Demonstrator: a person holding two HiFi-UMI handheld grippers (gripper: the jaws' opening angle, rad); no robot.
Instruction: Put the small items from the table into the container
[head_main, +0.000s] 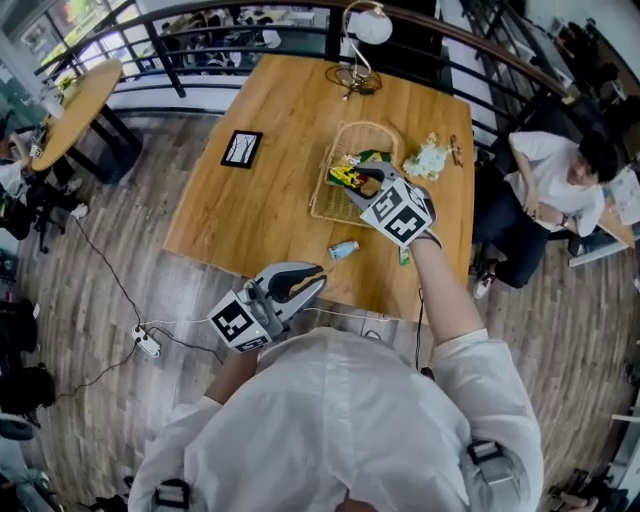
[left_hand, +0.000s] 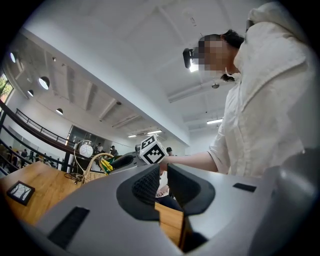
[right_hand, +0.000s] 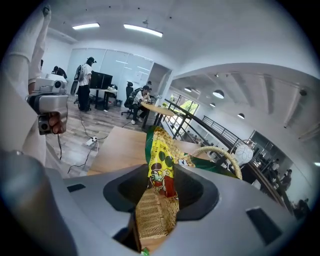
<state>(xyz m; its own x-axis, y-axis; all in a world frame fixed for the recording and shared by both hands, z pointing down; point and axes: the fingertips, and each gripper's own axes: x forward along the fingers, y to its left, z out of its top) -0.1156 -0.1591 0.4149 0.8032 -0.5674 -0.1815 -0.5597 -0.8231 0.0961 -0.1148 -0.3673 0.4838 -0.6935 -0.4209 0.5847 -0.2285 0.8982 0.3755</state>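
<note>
My right gripper (head_main: 364, 182) hangs over the wicker basket (head_main: 330, 205), shut on a yellow and green snack packet (head_main: 346, 172). In the right gripper view the packet (right_hand: 161, 165) stands up between the jaws (right_hand: 160, 186), with the basket's weave (right_hand: 150, 220) below. A small pale blue can (head_main: 343, 249) and a little green item (head_main: 404, 257) lie on the table (head_main: 250, 200) near its front edge. My left gripper (head_main: 298, 284) is held off the table's near edge, pointing roughly level. Its jaws (left_hand: 163, 184) stand barely apart with nothing between them.
A white crumpled bundle (head_main: 430, 157) lies right of the basket. At the table's left sits a black picture frame (head_main: 241, 148), and at the far end a lamp (head_main: 365, 25) with cables. A person (head_main: 560, 185) sits at the right. Railings run behind.
</note>
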